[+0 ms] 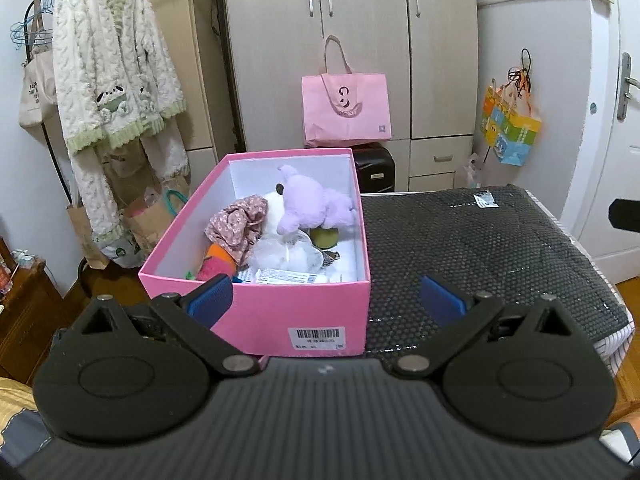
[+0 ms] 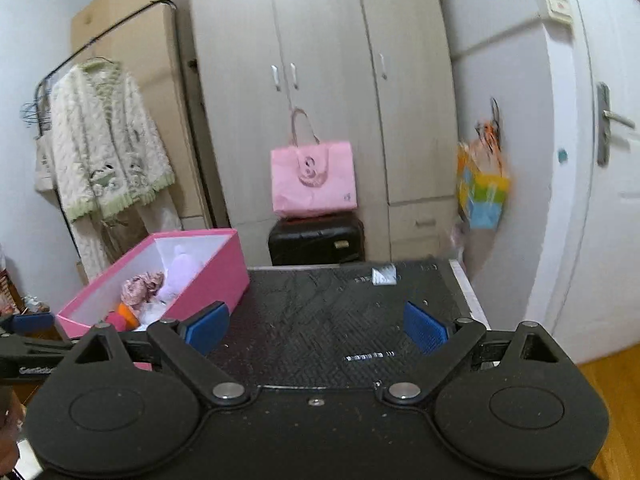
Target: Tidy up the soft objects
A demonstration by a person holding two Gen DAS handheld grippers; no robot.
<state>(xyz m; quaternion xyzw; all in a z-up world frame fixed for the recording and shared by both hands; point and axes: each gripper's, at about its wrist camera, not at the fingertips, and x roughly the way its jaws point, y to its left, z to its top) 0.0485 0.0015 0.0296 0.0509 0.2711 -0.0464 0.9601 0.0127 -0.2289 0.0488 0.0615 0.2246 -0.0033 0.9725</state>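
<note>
While both jaws gape, pink box (image 1: 256, 308) runs lengthwise toward wardrobe (image 1: 360, 20).

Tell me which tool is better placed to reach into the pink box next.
Left. The left tool faces the pink box head-on, open; the right tool points at the black mat beside it.

The colourful hanging bag (image 2: 482, 188) is motion-blurred in the right view.

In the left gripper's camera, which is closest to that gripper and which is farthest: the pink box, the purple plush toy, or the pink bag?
From the left gripper:
1. Pink box, right in front.
2. Purple plush toy, inside the box, toward its far end.
3. Pink bag, behind, by the wardrobe.
</note>
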